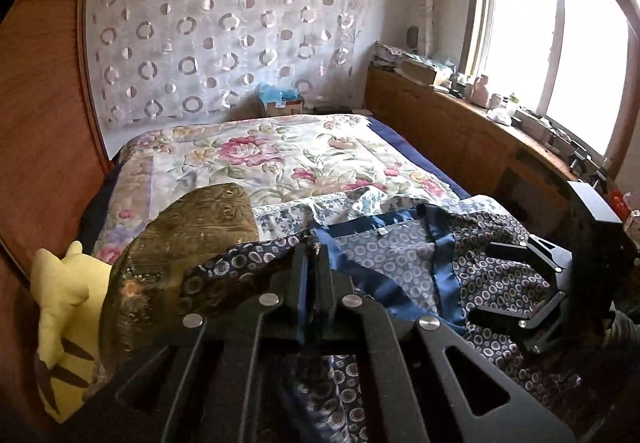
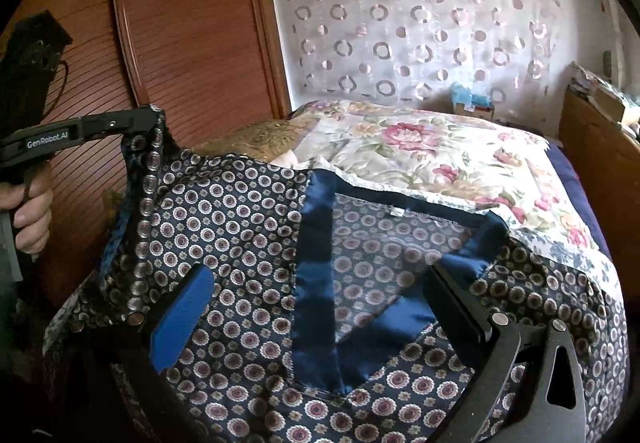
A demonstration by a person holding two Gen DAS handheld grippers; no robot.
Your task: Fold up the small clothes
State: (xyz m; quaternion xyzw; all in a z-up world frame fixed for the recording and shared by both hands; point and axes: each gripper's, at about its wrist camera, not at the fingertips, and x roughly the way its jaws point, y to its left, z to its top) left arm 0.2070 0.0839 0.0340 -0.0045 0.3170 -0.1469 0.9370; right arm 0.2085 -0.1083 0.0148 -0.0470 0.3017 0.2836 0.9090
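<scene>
A dark navy garment [image 2: 248, 227] with a small circle print and blue satin trim lies on the near end of the bed; it also shows in the left wrist view [image 1: 400, 255]. My left gripper [image 1: 316, 259] is shut on the garment's left edge and holds it lifted; it shows in the right wrist view [image 2: 154, 119] at the left, with the cloth hanging from it. My right gripper [image 2: 320, 307] is open above the garment's V-neck, its blue-padded finger [image 2: 180, 319] on the left. It also shows open in the left wrist view [image 1: 516, 283].
The bed carries a floral quilt [image 1: 280, 159]. A gold-brown cushion [image 1: 188, 227] and a yellow plush toy [image 1: 64, 303] lie at the left. A wooden wardrobe [image 2: 180, 27] stands left, a cluttered wooden ledge [image 1: 460, 115] under the window right. A box [image 1: 280, 101] sits at the bed's far end.
</scene>
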